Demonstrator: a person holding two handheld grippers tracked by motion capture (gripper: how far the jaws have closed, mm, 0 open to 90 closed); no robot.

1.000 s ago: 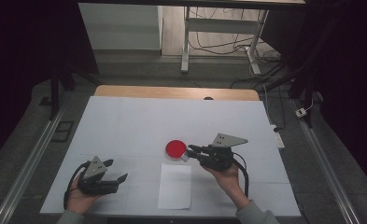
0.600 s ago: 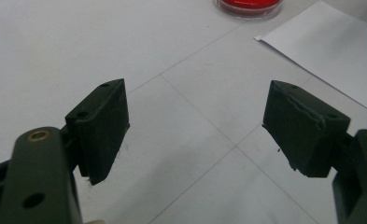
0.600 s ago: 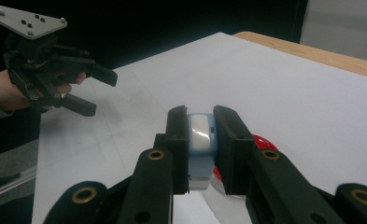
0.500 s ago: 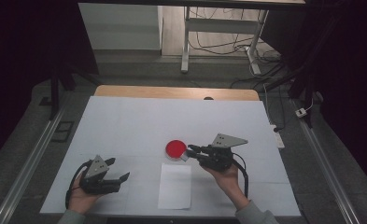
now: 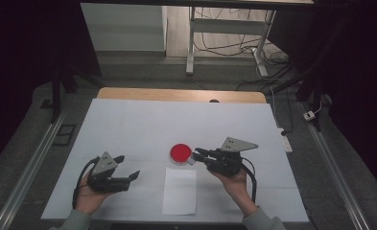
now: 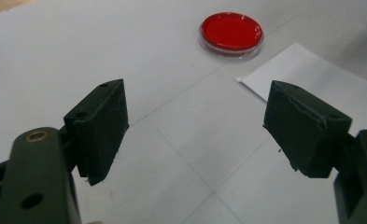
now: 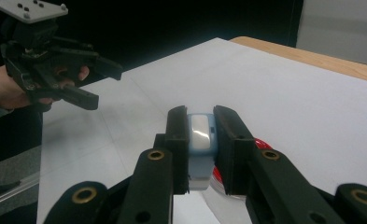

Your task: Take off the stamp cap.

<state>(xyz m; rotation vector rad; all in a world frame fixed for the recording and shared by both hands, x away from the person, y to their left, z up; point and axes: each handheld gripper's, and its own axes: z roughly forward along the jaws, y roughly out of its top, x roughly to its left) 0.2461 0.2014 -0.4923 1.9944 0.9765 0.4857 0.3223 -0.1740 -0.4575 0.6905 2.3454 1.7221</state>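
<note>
Red dish (image 5: pixel 181 153) w/ clear rim on white table cover (image 5: pixel 143 124), just above paper sheet (image 5: pixel 180 190). R gripper (image 5: pixel 198 154) clamped on small pale-blue block (image 7: pixel 200 140), tips at dish's right edge. L gripper (image 5: pixel 127 167) jaws wide, nothing between, well left of dish.

A white sheet of paper (image 5: pixel 180 190) lies flat on the white table cover (image 5: pixel 143 124). Beyond the cover's far edge, bare wooden tabletop (image 5: pixel 176 94) is exposed. Cables (image 5: pixel 224 45) lie on the floor beyond the table.
</note>
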